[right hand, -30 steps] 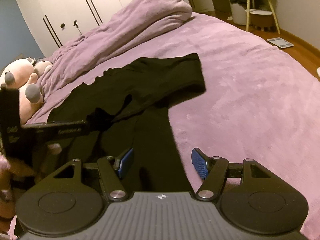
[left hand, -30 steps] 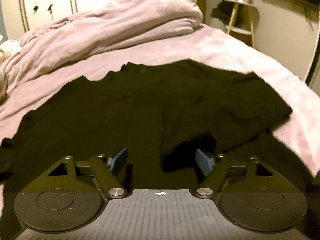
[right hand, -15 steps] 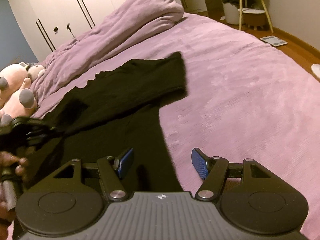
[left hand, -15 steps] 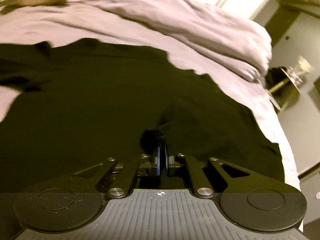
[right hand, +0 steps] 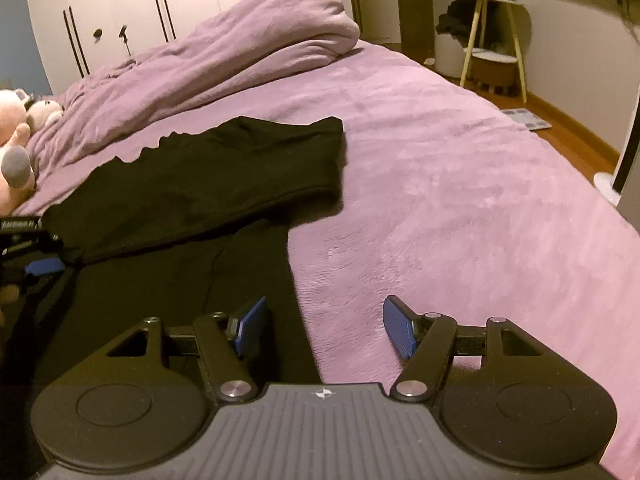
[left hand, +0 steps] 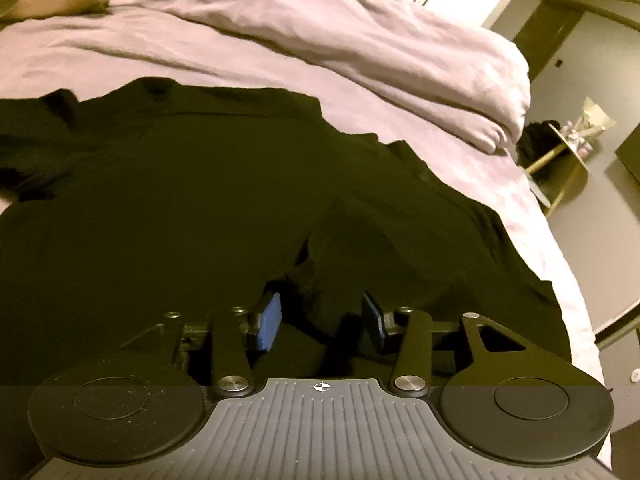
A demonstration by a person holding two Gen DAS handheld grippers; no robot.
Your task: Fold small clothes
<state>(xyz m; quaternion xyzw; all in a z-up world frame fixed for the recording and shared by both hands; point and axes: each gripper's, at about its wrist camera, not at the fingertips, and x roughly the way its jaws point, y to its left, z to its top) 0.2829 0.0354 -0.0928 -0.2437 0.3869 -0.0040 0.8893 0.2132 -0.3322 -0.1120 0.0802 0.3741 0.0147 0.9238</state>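
Where legible at all, white lettering (right hand: 18,224) on left tool (right hand: 38,266), unreadable

my left gripper (left hand: 320,322) swung across the black shirt (left hand: 168,216), pinched a fold shut half a second ago, and its jaws are opening now; the sleeve (right hand: 224,176) lies folded inward.

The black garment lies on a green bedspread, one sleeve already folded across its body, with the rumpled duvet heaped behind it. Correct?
Not quite: the bedspread is purple, not green, as the right wrist view shows. The black garment does have a sleeve folded across its body, with the rumpled duvet heaped behind.
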